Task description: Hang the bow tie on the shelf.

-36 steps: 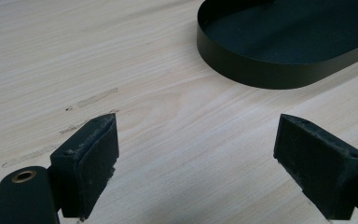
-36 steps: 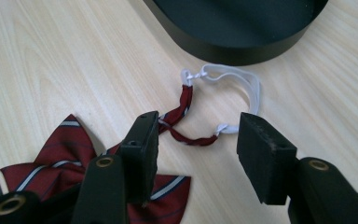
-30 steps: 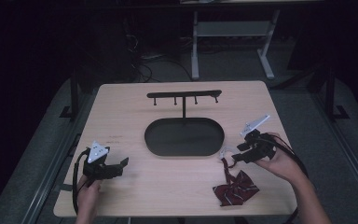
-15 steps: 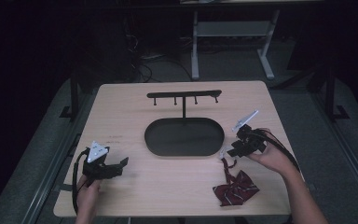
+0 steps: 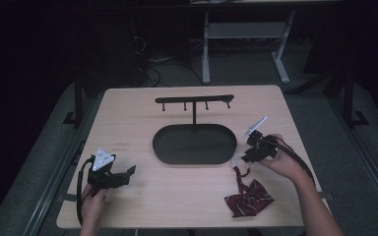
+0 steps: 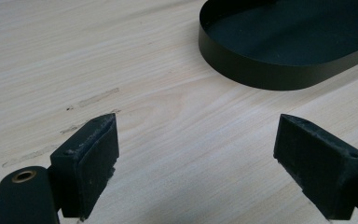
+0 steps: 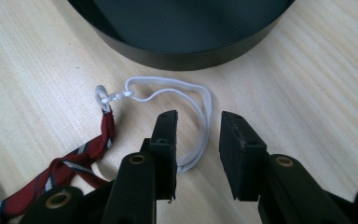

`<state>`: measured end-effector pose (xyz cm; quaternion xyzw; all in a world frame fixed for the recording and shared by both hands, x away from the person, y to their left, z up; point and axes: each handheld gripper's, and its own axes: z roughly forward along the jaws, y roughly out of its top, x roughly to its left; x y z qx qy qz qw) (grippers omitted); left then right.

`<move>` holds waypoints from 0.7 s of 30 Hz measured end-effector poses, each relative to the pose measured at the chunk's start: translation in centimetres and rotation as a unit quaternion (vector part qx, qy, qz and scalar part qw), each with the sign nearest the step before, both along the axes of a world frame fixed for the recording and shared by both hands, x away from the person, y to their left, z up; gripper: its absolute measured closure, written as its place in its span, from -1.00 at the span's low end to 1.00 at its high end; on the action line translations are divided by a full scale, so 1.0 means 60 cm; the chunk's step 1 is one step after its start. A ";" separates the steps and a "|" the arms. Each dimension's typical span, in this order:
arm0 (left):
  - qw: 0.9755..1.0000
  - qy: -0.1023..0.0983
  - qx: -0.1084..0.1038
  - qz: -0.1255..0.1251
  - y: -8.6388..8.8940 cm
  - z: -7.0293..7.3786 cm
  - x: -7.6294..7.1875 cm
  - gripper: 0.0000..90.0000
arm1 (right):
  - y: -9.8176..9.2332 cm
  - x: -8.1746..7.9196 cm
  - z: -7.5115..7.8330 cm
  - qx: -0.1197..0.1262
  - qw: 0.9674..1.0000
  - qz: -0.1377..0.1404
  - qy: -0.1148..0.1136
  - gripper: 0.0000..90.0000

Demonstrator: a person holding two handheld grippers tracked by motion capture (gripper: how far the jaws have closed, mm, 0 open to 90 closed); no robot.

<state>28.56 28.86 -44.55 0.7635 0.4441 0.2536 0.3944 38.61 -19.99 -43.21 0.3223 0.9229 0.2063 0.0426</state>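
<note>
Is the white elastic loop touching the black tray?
Apart. The right gripper view shows bare wood between the white elastic loop and the black tray wall.

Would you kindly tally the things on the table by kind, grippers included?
Handheld grippers: 2, the left gripper and the right gripper
Black oval tray with a hook rail: 1
Red striped bow tie with a white elastic loop: 1
Total: 4
</note>
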 end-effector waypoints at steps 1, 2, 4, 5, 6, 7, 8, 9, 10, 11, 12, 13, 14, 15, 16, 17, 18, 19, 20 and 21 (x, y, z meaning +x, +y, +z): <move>1.000 0.000 0.000 0.000 0.000 0.000 0.000 -0.70 | 0.000 0.001 -0.001 0.000 1.000 0.000 0.000 0.49; 1.000 0.000 -0.001 0.000 0.000 0.000 0.000 -0.70 | 0.000 0.001 -0.002 -0.001 1.000 -0.001 0.001 0.52; 1.000 0.000 -0.004 0.000 0.000 0.000 0.000 -0.70 | 0.001 0.002 -0.004 -0.004 1.000 -0.001 0.002 0.53; 1.000 0.000 -0.004 0.000 0.000 0.001 0.000 -0.70 | 0.001 0.003 -0.006 -0.006 1.000 0.000 0.003 0.54; 1.000 0.000 -0.004 0.000 -0.001 0.001 -0.001 -0.70 | 0.002 0.004 -0.008 -0.008 1.000 0.001 0.004 0.55; 1.000 0.000 -0.005 0.000 -0.001 0.001 -0.001 -0.70 | 0.002 0.004 -0.010 -0.012 1.000 0.002 0.003 0.56; 1.000 -0.001 -0.005 0.000 0.000 0.001 -0.001 -0.70 | 0.003 0.004 -0.010 -0.014 1.000 0.003 0.004 0.56; 1.000 0.000 -0.005 0.001 0.000 0.001 -0.001 -0.70 | 0.004 0.004 -0.012 -0.018 1.000 0.003 0.003 0.58; 1.000 -0.002 -0.006 0.001 0.000 0.001 -0.001 -0.70 | 0.005 0.004 -0.013 -0.020 1.000 0.004 0.004 0.59; 1.000 -0.001 -0.007 0.002 0.001 0.001 -0.001 -0.70 | 0.006 0.004 -0.014 -0.023 1.000 0.005 0.002 0.61; 1.000 -0.001 -0.006 0.002 0.001 0.001 -0.001 -0.70 | 0.007 0.004 -0.016 -0.027 1.000 0.007 0.002 0.62; 1.000 -0.002 -0.007 0.002 0.001 0.001 -0.001 -0.70 | 0.008 0.005 -0.017 -0.030 1.000 0.009 -0.001 0.64; 1.000 -0.002 -0.006 0.002 0.002 0.001 -0.001 -0.70 | 0.009 0.004 -0.018 -0.031 0.999 0.010 0.002 0.66; 1.000 -0.002 -0.006 0.002 0.002 0.001 -0.001 -0.70 | 0.010 0.004 -0.020 -0.033 0.999 0.012 0.003 0.67; 1.000 -0.002 -0.006 0.002 0.002 0.001 -0.001 -0.70 | 0.012 0.004 -0.021 -0.035 0.999 0.013 0.003 0.69; 1.000 -0.002 -0.006 0.001 0.002 0.002 -0.001 -0.70 | 0.012 0.003 -0.020 -0.037 0.999 0.013 0.001 0.71; 1.000 -0.002 -0.005 0.001 0.002 0.002 -0.001 -0.70 | 0.013 0.003 -0.020 -0.040 0.999 0.013 -0.002 0.75; 1.000 -0.002 -0.005 0.001 0.002 0.002 -0.001 -0.70 | 0.013 0.003 -0.020 -0.041 0.999 0.014 -0.002 0.79; 1.000 -0.002 -0.005 0.001 0.003 0.002 -0.001 -0.70 | 0.014 0.002 -0.020 -0.043 0.999 0.015 -0.004 0.84; 1.000 -0.002 -0.005 0.002 0.003 0.002 -0.001 -0.70 | 0.014 0.001 -0.020 -0.045 0.999 0.016 -0.005 0.87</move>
